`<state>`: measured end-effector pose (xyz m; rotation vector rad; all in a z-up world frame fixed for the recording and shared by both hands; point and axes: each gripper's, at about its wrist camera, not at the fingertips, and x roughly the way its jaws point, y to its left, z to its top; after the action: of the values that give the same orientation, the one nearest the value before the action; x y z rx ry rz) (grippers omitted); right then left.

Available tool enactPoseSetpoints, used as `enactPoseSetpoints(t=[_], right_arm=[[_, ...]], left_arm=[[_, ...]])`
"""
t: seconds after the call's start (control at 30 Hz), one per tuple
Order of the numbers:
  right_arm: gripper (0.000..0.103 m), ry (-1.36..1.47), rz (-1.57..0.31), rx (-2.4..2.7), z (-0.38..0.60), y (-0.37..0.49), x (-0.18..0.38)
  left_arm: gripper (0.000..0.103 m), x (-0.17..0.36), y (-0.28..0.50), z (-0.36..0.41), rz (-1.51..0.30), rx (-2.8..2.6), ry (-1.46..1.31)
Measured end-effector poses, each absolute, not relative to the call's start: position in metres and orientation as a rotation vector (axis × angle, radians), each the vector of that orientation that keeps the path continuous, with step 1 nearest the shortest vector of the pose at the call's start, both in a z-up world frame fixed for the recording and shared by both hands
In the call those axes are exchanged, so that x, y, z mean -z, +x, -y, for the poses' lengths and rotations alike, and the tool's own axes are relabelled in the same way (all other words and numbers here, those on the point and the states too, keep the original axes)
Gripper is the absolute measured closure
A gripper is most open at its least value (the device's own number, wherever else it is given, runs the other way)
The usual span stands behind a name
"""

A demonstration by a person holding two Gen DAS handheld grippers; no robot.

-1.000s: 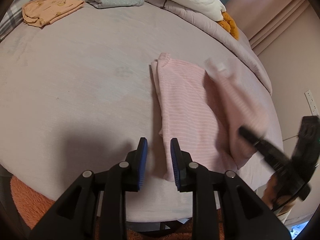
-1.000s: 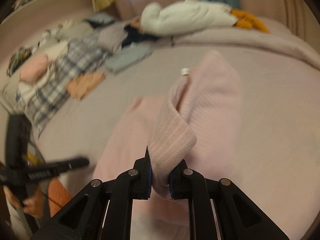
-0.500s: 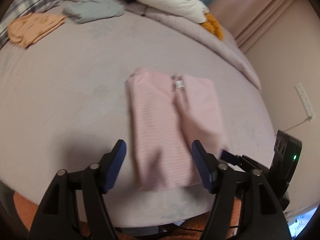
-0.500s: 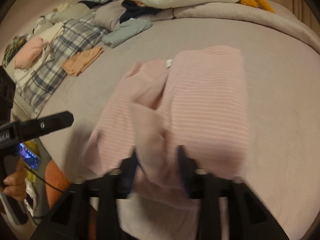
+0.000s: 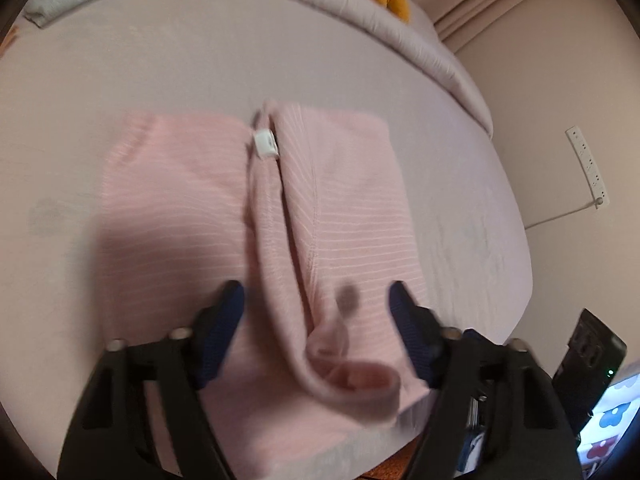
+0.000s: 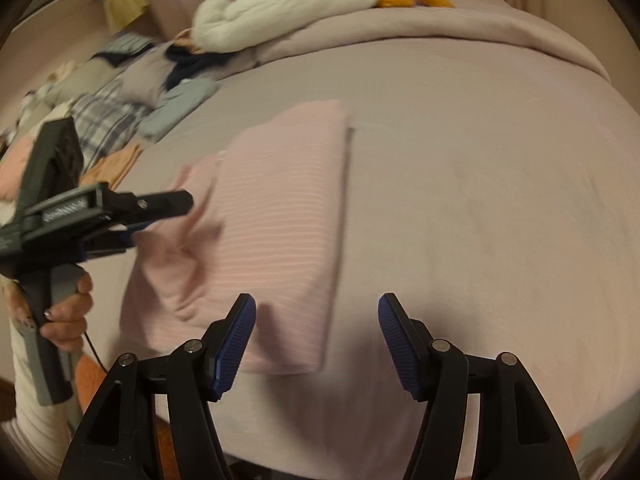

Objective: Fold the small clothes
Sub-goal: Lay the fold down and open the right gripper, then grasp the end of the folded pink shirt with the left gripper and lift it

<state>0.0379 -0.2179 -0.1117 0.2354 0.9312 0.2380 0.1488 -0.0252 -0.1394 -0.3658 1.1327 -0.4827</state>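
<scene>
A pink striped garment [image 5: 192, 208] lies on the mauve bed, its right side folded in over the middle, a white label [image 5: 265, 143] near the collar. A loose sleeve cuff [image 5: 356, 380] sticks up at the near edge. My left gripper [image 5: 316, 320] is open, jaws either side of that cuff, just above the cloth. In the right wrist view the same garment [image 6: 280, 216] lies flat; my right gripper [image 6: 316, 340] is open and empty over its near right corner. The left gripper [image 6: 160, 216] shows there at the garment's left edge.
A rolled duvet [image 6: 400, 32] with a white and orange plush [image 6: 288, 4] lines the far side. A pile of clothes, a plaid one [image 6: 104, 120] and a grey-blue one [image 6: 180, 108], lies at the left. A wall socket strip [image 5: 588, 168] is at right.
My right gripper has opened and let go of the pink fold, which now lies flat, then pulled back. My left gripper has opened wide and moved in over the garment's near edge.
</scene>
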Motion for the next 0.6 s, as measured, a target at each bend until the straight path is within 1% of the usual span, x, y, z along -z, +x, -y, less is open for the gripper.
enactPoseSetpoints(t=[0.03,0.07,0.1,0.13,0.2,0.4,0.6], right_arm=[[0.039,0.239,-0.933,-0.227,0.219,0.038,0.112],[0.039,0.242,-0.935,-0.215,0.22,0.039,0.113],[0.039,0.246,-0.938,-0.203,0.221,0.04,0.115],[0.039,0.248,-0.941,-0.196,0.222,0.041,0.116],[0.039,0.253,-0.947,-0.188,0.221,0.043,0.117],[0.039,0.252,-0.956,-0.183,0.223,0.047,0.118],[0.039,0.24,-0.94,-0.206,0.225,0.043,0.114]], left_arm=[[0.052,0.146,0.153,0.03,-1.144,0.493,-0.36],[0.066,0.149,0.155,0.033,-1.148,0.491,-0.352],[0.074,0.153,0.157,0.035,-1.153,0.476,-0.341],[0.078,0.155,0.158,0.036,-1.154,0.474,-0.342],[0.09,0.154,0.157,0.035,-1.147,0.477,-0.36],[0.093,0.119,0.135,0.029,-1.038,0.436,-0.265],[0.093,0.084,0.114,-0.002,-0.937,0.404,-0.229]])
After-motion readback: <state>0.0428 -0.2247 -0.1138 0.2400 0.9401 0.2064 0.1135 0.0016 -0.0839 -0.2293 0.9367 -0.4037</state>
